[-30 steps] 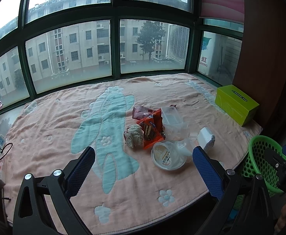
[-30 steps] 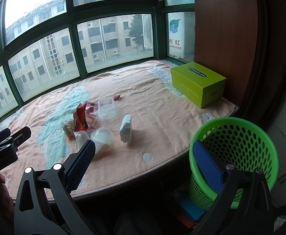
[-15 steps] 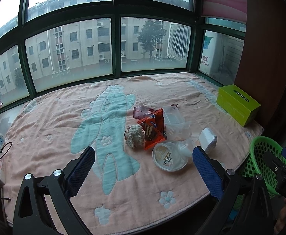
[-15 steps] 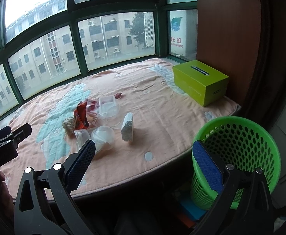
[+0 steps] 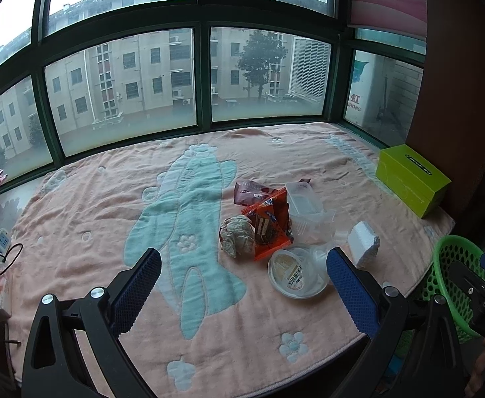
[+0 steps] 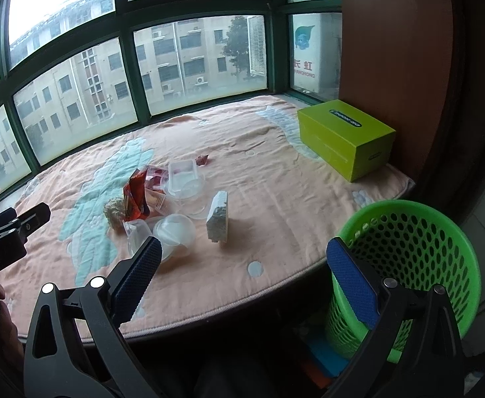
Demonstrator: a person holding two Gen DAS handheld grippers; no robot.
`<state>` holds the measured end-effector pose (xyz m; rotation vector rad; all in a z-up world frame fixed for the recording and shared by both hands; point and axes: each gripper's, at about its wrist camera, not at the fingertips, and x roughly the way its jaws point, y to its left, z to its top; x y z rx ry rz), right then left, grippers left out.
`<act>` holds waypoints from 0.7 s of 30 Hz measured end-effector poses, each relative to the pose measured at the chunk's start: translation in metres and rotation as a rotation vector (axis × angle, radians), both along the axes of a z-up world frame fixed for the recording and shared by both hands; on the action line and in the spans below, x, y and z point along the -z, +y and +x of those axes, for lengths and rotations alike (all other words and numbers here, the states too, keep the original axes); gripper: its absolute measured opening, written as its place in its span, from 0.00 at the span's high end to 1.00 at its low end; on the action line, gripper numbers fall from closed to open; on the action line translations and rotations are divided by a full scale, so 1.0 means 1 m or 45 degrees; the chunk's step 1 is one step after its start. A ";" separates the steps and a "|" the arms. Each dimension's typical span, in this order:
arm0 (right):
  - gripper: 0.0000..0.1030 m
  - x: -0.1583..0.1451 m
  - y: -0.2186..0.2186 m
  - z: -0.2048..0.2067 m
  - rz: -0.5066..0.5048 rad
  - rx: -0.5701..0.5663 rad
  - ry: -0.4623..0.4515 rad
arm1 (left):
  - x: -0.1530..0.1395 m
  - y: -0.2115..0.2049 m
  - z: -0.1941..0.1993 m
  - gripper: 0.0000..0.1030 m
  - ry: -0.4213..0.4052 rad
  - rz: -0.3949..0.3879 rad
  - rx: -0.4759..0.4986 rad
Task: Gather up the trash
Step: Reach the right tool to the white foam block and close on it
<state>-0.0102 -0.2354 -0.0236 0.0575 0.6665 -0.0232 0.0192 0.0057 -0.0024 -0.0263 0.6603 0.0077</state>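
Note:
A pile of trash lies on the pink blanket [image 5: 109, 205]: a crumpled paper ball [image 5: 237, 236], an orange snack wrapper [image 5: 269, 222], a dark red wrapper [image 5: 250, 192], clear plastic containers [image 5: 304, 199], a round lidded cup [image 5: 297, 277] and a white foam block [image 5: 363, 242]. The same foam block [image 6: 218, 217] stands upright in the right wrist view. A green mesh basket [image 6: 408, 258] sits below the ledge at the right. My left gripper [image 5: 242, 288] is open, short of the pile. My right gripper [image 6: 242, 272] is open, holding nothing, above the ledge edge.
A lime green box [image 5: 411, 179] rests at the ledge's far right against a brown wall. Windows with dark green frames [image 5: 202, 76] close the back. A power strip and cable [image 5: 0, 248] lie at the left edge. The left gripper [image 6: 7, 232] shows at left in the right wrist view.
Both grippers have drifted back and up slightly, so the pile and basket sit a little lower in view. Neither gripper has closed or touched anything.

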 end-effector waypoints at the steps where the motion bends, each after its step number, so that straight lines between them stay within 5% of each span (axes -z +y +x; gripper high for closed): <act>1: 0.05 0.000 0.001 0.003 -0.001 -0.006 0.002 | 0.000 0.001 0.002 0.06 0.001 0.002 -0.004; 21: 0.05 0.043 0.014 0.072 0.044 -0.143 0.129 | 0.012 0.040 0.034 0.06 0.061 -0.003 -0.104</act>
